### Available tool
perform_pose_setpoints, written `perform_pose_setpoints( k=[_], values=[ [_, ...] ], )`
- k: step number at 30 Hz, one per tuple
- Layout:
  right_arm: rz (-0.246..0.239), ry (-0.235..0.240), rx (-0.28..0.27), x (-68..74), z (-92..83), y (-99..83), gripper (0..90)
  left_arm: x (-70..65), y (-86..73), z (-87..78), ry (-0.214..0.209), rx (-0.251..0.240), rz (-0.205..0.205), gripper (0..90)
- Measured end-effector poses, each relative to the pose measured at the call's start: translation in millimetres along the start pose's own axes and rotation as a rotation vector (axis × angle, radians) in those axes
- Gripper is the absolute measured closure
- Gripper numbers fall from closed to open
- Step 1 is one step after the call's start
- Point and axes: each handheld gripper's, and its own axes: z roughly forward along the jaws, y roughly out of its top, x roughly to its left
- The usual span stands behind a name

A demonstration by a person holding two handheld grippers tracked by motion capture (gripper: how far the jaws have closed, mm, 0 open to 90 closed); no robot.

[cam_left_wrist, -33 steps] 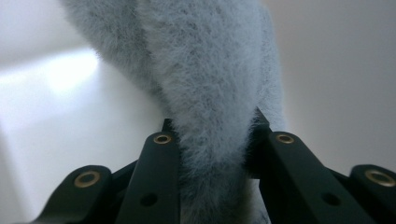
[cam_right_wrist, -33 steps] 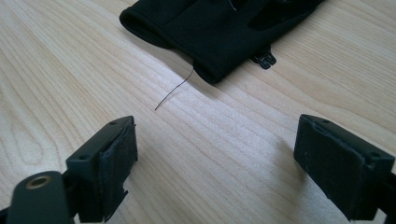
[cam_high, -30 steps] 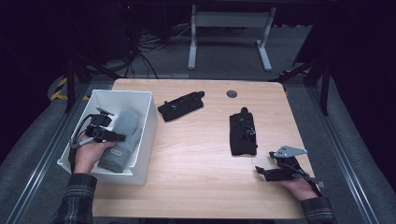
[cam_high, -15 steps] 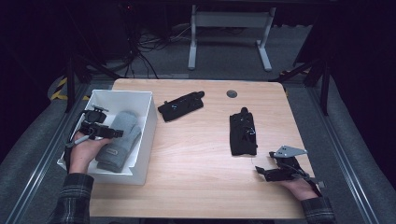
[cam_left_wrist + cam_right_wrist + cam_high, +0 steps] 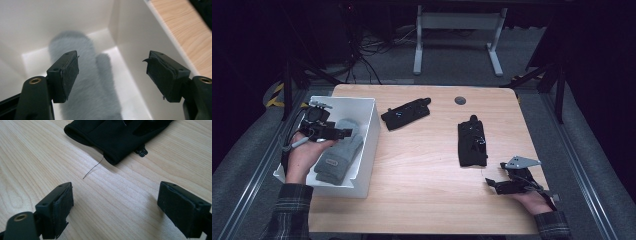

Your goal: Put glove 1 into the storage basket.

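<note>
A grey fuzzy glove (image 5: 339, 152) lies in the white bin (image 5: 368, 145) at the table's left. My left gripper (image 5: 344, 133) hovers above it, open; its jaws have just been opening and nothing is between them. In the left gripper view the glove (image 5: 87, 95) lies on the bin's floor (image 5: 125, 100) below the left gripper (image 5: 112, 72). Two black gloves lie on the wooden table, one (image 5: 406, 114) near the bin and one (image 5: 472, 145) to the right. My right gripper (image 5: 492, 184) rests open near the front right edge, with that glove's cuff (image 5: 117, 135) just ahead of the right gripper (image 5: 115, 210).
A small grey round disc (image 5: 460, 100) sits at the far side of the table (image 5: 422, 175). A thin loose thread (image 5: 93, 168) trails from the black glove's cuff. Dark floor, cables and a white stand (image 5: 457, 30) lie beyond the table.
My left gripper has lifted off the grey glove and drawn toward the bin's left side, its jaws spreading apart. The glove stays in the bin. The right hand has kept still.
</note>
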Motion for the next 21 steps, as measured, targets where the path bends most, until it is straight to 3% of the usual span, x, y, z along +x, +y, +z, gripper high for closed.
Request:
perform_pose_setpoints(
  k=[11, 21],
  values=[
    [0.003, 0.001, 0.002, 0.2, -0.1, 0.0, 14.0, -46.6, 23.5, -8.5, -0.085, -0.055, 0.105, 25.8],
    [0.002, 0.001, 0.002, 0.1, -0.1, 0.0, 14.0, -87.8, 31.5, 6.3, -0.156, -0.06, 0.179, 25.7]
  ],
)
